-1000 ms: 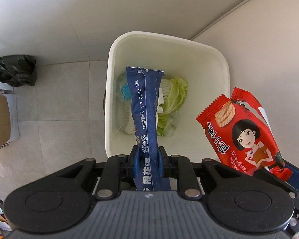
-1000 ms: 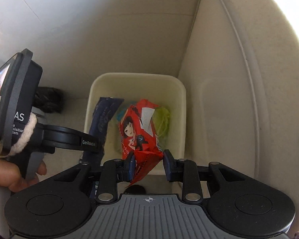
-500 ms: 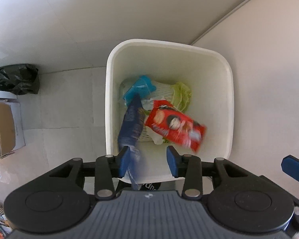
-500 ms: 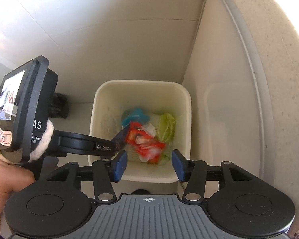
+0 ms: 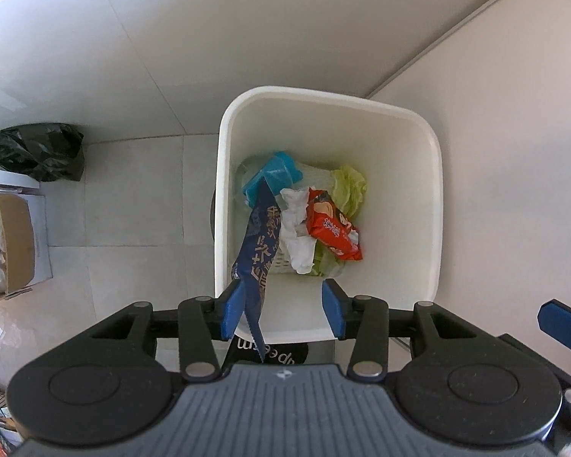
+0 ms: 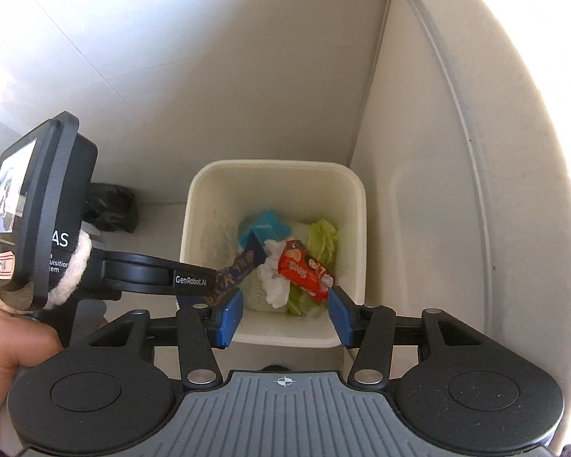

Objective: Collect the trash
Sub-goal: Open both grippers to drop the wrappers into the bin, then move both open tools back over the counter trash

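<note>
One black bag (image 5: 38, 156) and one cardboard box (image 5: 13, 243) are seen at far left on the floor. One white bin (image 5: 436, 205) is set in the corner. Inside it, left to right: one teal item (image 5: 272, 175), one blue wrapper (image 5: 257, 243) draped against the left gripper's (image 5: 281, 306) left finger, one white tissue (image 5: 295, 228), one red snack packet (image 5: 333, 228), some green leaves (image 5: 348, 186). Jaws of both the left gripper and the right gripper (image 6: 283, 318) are spread wide, nothing clamped.

Blue wrapper (image 5: 258, 251) clings to spread fingers (image 5: 232, 314) (over bin (image 5: 436, 205)).
</note>
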`<state>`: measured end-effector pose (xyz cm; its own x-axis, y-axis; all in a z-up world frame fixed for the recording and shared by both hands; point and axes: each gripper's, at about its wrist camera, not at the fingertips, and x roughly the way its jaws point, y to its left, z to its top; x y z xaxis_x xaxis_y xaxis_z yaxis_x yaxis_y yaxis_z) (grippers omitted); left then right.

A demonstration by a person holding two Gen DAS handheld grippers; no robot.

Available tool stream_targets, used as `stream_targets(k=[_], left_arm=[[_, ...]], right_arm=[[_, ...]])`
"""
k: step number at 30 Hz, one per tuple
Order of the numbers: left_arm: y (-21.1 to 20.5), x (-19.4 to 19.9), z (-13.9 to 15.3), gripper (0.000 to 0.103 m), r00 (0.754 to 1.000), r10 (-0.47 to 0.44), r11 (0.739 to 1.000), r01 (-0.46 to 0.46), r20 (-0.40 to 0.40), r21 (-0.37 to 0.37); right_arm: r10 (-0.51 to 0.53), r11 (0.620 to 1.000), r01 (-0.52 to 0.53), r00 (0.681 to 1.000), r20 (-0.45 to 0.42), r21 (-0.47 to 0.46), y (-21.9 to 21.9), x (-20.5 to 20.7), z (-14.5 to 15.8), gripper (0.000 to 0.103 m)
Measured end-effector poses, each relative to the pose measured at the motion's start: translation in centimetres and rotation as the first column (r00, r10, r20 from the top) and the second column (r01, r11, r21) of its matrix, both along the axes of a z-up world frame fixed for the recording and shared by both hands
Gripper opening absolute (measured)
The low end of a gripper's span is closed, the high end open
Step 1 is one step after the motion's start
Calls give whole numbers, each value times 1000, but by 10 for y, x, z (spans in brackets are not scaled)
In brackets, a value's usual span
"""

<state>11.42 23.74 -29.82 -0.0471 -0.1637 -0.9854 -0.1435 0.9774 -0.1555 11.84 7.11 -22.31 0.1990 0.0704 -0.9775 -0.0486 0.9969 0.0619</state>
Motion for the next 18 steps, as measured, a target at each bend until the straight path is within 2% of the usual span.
stream_targets(k=[7,11,16,18], left_arm=[[2,-3,12,44,1000,-2,1000,2,28,-1],[5,-8,25,55,998,-3,1000,4,63,-9],[10,-18,48,65,992,-25,1000,23,122,19],[15,-23,59,69,990,-12,1000,9,140,21]], right_arm=[[-2,1000,2,1000,28,20,-3,-7,14,49],[19,999,-21,998,54,35,-5,-15,26,54],[64,995,-70,993,101,64,-4,-31,46,58],[73,993,-84,989,129,79,-4,-39,57,63]])
